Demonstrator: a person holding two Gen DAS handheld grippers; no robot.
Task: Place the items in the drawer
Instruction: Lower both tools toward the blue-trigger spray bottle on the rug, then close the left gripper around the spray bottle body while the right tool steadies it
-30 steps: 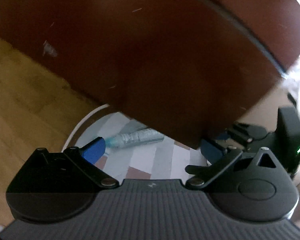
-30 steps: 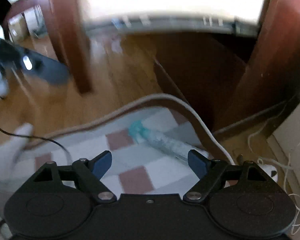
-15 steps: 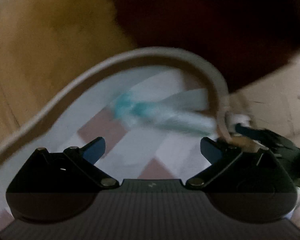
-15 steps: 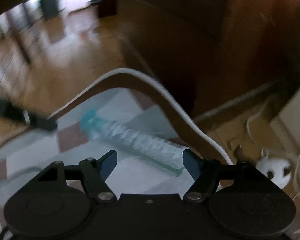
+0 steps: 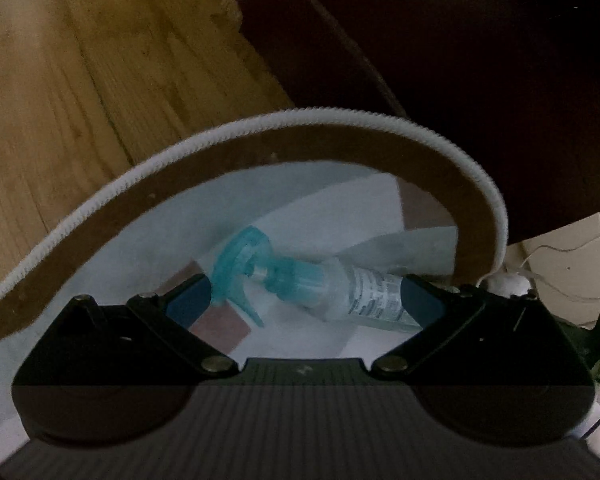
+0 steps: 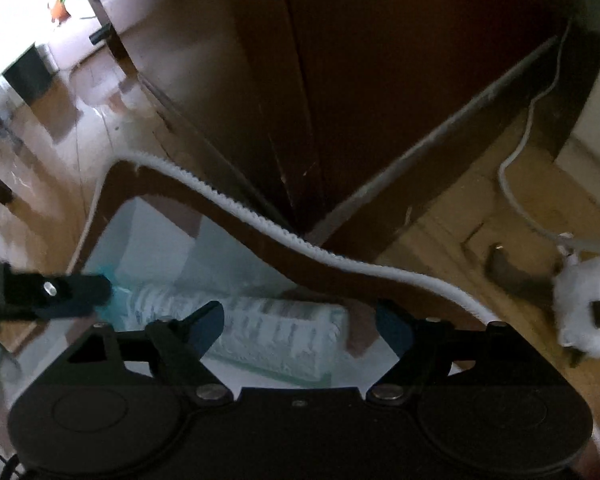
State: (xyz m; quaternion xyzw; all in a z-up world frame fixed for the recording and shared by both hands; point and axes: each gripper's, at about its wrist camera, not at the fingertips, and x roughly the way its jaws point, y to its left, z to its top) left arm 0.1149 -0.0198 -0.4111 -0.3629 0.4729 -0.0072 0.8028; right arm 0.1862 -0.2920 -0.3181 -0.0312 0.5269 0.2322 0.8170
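A clear spray bottle [image 5: 332,284] with a teal trigger head lies on its side on a patterned rug [image 5: 148,240]. My left gripper [image 5: 306,300] is open and low over it, its blue pads on either side of the bottle's neck and body. In the right wrist view the bottle [image 6: 268,328] lies between my right gripper's [image 6: 300,324] open fingers, close above the rug [image 6: 156,236]. The left gripper's finger [image 6: 64,292] shows at the bottle's teal head. No drawer is seen open.
Dark wooden furniture [image 6: 320,80] stands right behind the rug's white edge [image 6: 260,220]. Wood floor [image 5: 60,80] lies to the left. A white cable [image 6: 516,160] and a white fluffy object [image 6: 588,300] lie on the floor at right.
Both grippers have dropped closer to the bottle on the rug. The bottle now sits between the open fingers of each.
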